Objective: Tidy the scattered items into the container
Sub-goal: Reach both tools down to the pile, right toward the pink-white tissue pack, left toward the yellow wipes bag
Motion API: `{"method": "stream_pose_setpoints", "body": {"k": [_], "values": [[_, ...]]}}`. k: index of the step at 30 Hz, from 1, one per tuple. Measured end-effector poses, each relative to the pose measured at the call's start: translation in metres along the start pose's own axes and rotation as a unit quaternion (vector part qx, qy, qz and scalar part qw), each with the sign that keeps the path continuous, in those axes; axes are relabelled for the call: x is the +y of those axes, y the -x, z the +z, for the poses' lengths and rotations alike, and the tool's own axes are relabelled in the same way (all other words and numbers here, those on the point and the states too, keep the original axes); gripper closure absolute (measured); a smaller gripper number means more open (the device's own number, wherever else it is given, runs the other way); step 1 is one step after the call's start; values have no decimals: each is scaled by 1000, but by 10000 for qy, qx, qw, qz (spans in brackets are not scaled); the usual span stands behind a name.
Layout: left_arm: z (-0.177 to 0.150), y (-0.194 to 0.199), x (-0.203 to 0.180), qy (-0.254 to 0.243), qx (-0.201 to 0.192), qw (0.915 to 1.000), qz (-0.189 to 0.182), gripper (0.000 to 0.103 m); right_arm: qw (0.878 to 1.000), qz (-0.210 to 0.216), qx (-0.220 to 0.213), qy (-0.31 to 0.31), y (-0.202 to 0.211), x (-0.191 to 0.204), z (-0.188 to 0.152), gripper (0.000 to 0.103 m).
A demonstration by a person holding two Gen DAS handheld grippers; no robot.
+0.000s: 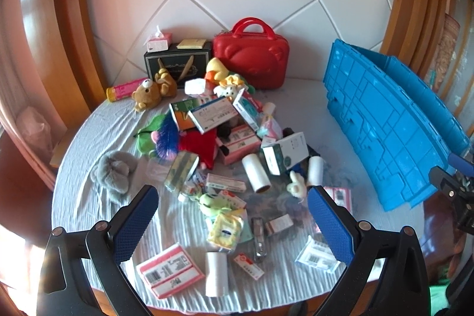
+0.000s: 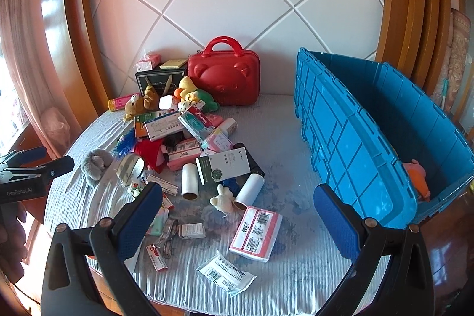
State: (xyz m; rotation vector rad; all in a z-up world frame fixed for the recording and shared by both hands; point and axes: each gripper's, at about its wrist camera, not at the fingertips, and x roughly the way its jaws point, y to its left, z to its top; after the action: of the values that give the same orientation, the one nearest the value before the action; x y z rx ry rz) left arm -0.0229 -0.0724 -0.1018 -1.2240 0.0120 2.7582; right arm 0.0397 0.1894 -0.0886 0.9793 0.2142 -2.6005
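Now both jaws are held wide and empty: left gripper (image 1: 232,222), right gripper (image 2: 237,216). Clutter is spread beside the blue container (image 2: 349,135); the pink-white packet (image 2: 256,233) looks nearest, so a descent is called for.

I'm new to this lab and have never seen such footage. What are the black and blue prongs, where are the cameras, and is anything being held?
No robot here: a person holds a two-finger gripper in each hand, each with a fisheye camera looking along its fingers. One picture looks out from the left gripper, the other from the right gripper. Both are open and hold nothing. On the bed lie scattered boxes, white rolls, a teddy bear and a red case. To the right stands the blue crate, with an orange toy inside.
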Motion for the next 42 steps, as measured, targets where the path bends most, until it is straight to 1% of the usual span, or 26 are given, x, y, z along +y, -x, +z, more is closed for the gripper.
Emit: {"method": "stream_pose_setpoints", "body": {"k": [5,7,9,10,15,20,22,26,29,32,33,35,37,38,40,41,42], "values": [[-22,-27,11,-62,129,9999,-95,1,9995,-170,243,67,-24,10,-22,0],[-31,-42,16,-68,248,9995,-177,1,9990,-196,384,68,-36,13,-31,0],[-44,-59,18,-59,449,9985,-318,1,9983,-213,524,101,-50,15,-42,0],[-50,-67,18,-57,534,9980,-326,1,9978,-218,607,121,-59,15,-47,0],[-84,-113,18,-100,876,9959,-199,1,9956,-164,902,167,-101,11,-72,0],[-106,-158,20,67,1139,9935,-15,3,9924,-149,1206,177,-149,3,-93,0],[-114,-177,21,96,1241,9922,81,7,9910,-184,1312,167,-166,-3,-100,0],[-125,-211,24,133,1395,9901,116,12,9883,-281,1499,56,-195,-18,-113,0],[-130,-226,24,155,1435,9894,131,14,9859,-361,1632,-1,-216,-29,-123,0],[-134,-235,25,170,1509,9883,136,19,9833,-379,1776,-81,-235,-37,-131,0],[-135,-237,25,181,1520,9882,103,23,9823,-381,1830,-82,-241,-38,-134,0],[-136,-236,24,180,1462,9891,46,28,9807,-389,1914,-18,-253,-37,-137,0],[-136,-236,21,187,1443,9893,-60,40,9800,-384,1953,45,-261,-36,-140,0],[-136,-236,20,191,1445,9893,-93,41,9794,-385,1982,72,-265,-35,-141,0],[-137,-235,17,177,1415,9897,-140,48,9784,-381,2030,81,-272,-35,-143,0],[-137,-235,16,168,1396,9900,-146,48,9778,-383,2060,93,-276,-35,-143,0],[-136,-235,16,171,1383,9901,-143,50,9773,-374,2084,91,-279,-35,-144,0]]}}
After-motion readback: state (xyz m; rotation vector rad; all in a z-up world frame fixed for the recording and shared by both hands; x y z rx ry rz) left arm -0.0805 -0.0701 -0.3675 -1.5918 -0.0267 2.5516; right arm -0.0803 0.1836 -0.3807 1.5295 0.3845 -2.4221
